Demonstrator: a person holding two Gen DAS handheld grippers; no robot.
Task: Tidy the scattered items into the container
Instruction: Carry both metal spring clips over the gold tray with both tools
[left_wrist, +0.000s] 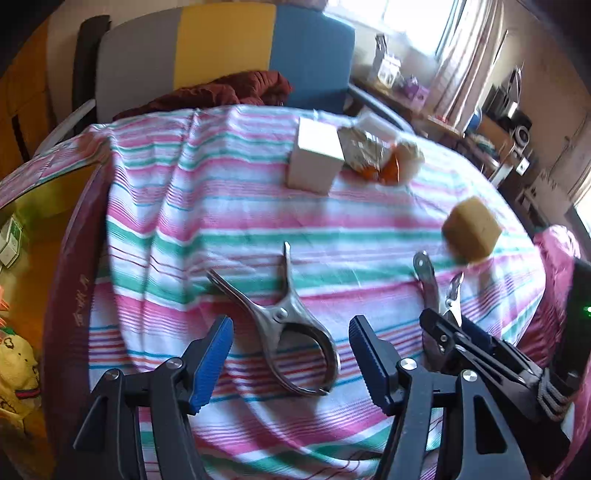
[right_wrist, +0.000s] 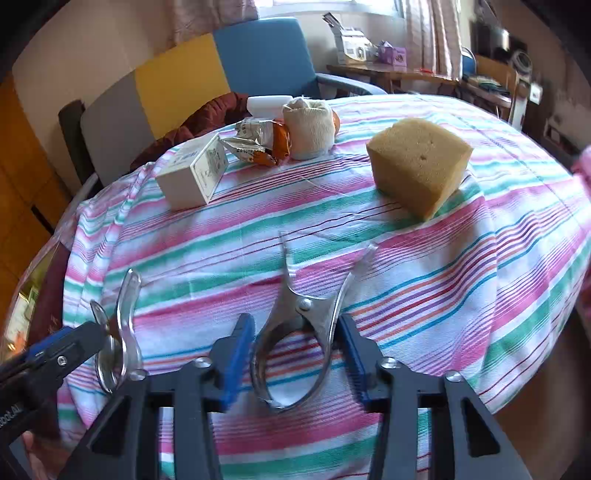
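striped table (right_wrist: 424, 295) by sunny window. right gripper (right_wrist: 295, 354) half open around shiny metal clip (right_wrist: 299, 321), not pinching yet. left gripper (left_wrist: 291, 354) open, holding nothing, near second clip (left_wrist: 284, 325). container (left_wrist: 70, 295) waiting at left.

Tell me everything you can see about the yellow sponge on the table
The sponge is a thick tan-yellow foam block, porous with small pits and one rounded upper edge. It sits tilted on the striped tablecloth, apart from the other items, beyond the metal clip. Nothing but the cloth touches it, and neither gripper is on it.
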